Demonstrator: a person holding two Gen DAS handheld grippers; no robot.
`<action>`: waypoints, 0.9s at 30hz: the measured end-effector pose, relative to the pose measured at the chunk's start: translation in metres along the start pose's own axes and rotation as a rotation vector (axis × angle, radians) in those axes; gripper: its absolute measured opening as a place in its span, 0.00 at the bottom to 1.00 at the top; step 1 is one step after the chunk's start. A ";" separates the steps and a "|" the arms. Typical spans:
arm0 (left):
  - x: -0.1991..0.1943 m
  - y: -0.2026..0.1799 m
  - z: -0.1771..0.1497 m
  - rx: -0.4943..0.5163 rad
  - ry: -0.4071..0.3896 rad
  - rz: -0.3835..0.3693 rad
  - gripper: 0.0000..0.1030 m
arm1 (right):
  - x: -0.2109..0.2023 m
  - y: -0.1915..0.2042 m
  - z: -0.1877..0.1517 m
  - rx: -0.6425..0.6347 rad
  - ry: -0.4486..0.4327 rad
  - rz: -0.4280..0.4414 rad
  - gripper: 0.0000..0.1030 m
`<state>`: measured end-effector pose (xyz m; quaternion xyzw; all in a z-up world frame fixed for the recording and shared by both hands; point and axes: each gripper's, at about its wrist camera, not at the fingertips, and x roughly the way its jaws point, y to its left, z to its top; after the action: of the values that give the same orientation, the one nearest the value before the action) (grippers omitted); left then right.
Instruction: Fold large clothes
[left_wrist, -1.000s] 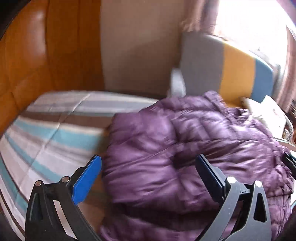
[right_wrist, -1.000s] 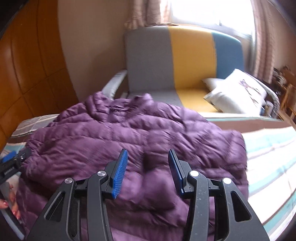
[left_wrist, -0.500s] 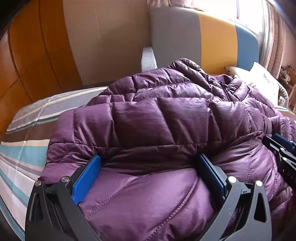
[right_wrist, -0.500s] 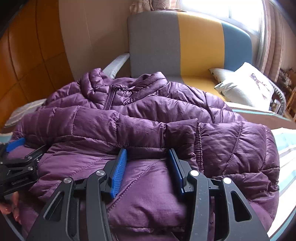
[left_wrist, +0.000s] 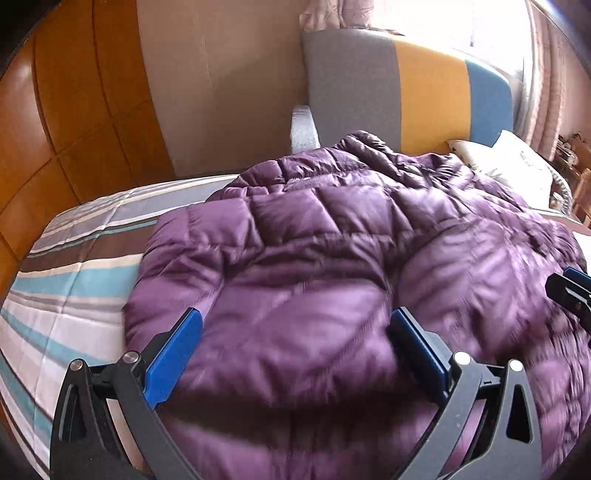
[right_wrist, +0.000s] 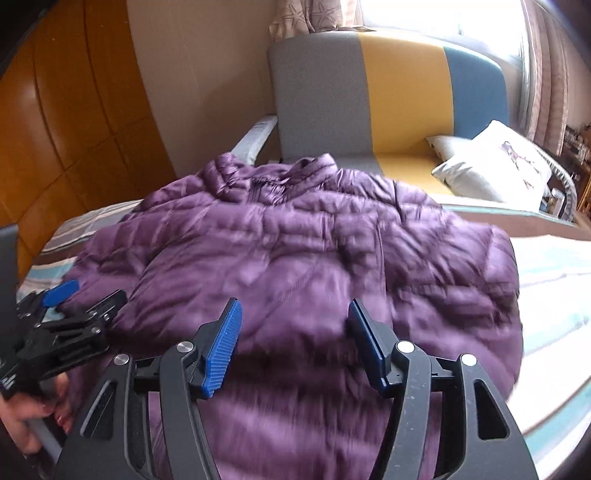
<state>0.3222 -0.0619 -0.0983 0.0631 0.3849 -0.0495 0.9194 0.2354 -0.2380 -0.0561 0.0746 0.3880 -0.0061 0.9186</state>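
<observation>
Purple jacket (left_wrist: 314, 266): quilted, padded cloth with a faint satin sheen, stitched in channels. Bed cover (left_wrist: 70, 295): matt striped woven cloth; sofa (right_wrist: 369, 92) in matt coarse fabric, pillow (right_wrist: 491, 166) in soft pale cloth, wall panelling (left_wrist: 66, 92) in glossy varnished wood. Left gripper (left_wrist: 295, 354) and right gripper (right_wrist: 295, 339): matt black plastic arms, bright metal pins, blue pads (right_wrist: 223, 347), ribbed where seen on the right one.

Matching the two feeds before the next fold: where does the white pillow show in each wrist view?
Left wrist: white pillow at the right edge, behind the purple jacket.
Right wrist: white pillow upper right, on the sofa seat.
Shared landmark: the sofa's yellow back panel.
</observation>
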 end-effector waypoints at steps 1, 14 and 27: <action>-0.007 0.002 -0.003 0.004 -0.002 0.000 0.98 | -0.006 -0.001 -0.004 0.005 0.007 0.008 0.58; -0.071 0.021 -0.063 -0.032 0.014 -0.048 0.98 | -0.094 -0.012 -0.092 0.019 0.031 0.051 0.58; -0.111 0.059 -0.130 -0.006 0.034 -0.093 0.98 | -0.149 -0.043 -0.147 0.042 0.041 0.014 0.58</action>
<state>0.1615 0.0215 -0.1046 0.0433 0.4033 -0.0901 0.9096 0.0236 -0.2660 -0.0570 0.0966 0.4059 -0.0063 0.9088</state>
